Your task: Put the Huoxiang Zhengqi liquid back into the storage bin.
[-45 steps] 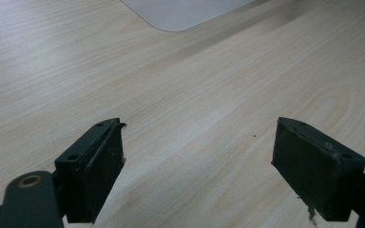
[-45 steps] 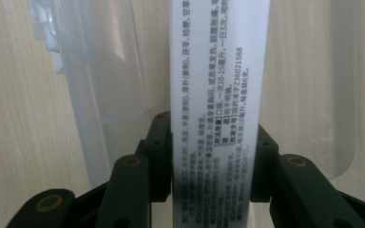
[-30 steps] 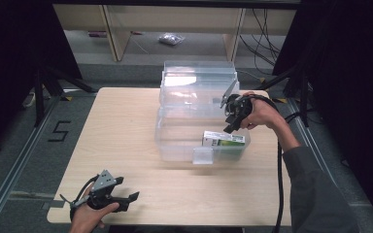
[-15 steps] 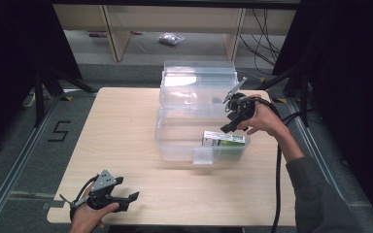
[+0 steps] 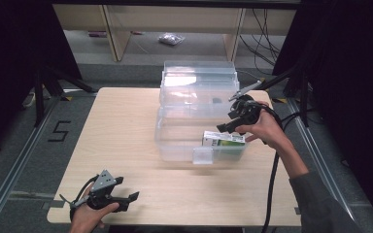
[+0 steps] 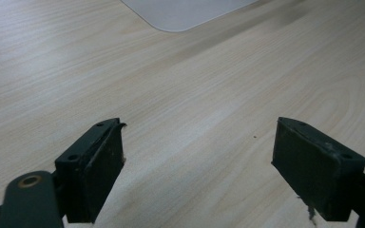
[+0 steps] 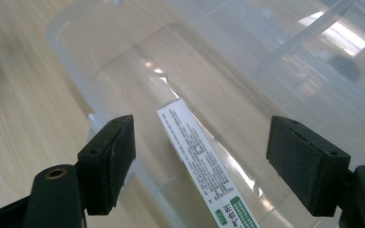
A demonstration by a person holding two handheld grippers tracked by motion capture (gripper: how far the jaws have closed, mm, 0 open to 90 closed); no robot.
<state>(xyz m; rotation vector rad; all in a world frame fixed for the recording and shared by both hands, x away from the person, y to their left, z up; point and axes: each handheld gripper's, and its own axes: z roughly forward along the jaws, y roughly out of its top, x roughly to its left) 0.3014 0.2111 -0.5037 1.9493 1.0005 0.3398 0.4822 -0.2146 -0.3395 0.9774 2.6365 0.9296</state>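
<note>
My right gripper [image 5: 227,124] hangs over the right end of the clear plastic storage bin [image 5: 175,141], which sits at the far middle of the wooden table [image 5: 126,126]. Its jaws stand wide apart with nothing between them. In the right gripper view [image 7: 199,156] I look straight down past them into the bin [image 7: 275,80], and the green-and-white carton [image 7: 204,166] lies flat on the bin's floor, running from the gap between my jaws toward about 5 o'clock, its printed white face up and a green patch at its near end. The jaws are above the carton, not touching it.

From the high view the carton [image 5: 223,139] rests in the bin's near right corner, long side along the front wall, at roughly 6 o'clock from my right gripper and just beside it. The bin's clear lid [image 5: 199,82] stands open, hinged back at the 12 o'clock side. A small clear latch tab [image 5: 203,156] sticks out from the front wall, at about 7 o'clock from the carton.

My left gripper [image 5: 124,198] rests low at the table's near left corner, at about 7 o'clock from the bin and well apart from it. In the left gripper view [image 6: 197,166] its jaws are spread wide over bare wood, empty, with a pale rounded corner [image 6: 185,12] showing at 12 o'clock.
</note>
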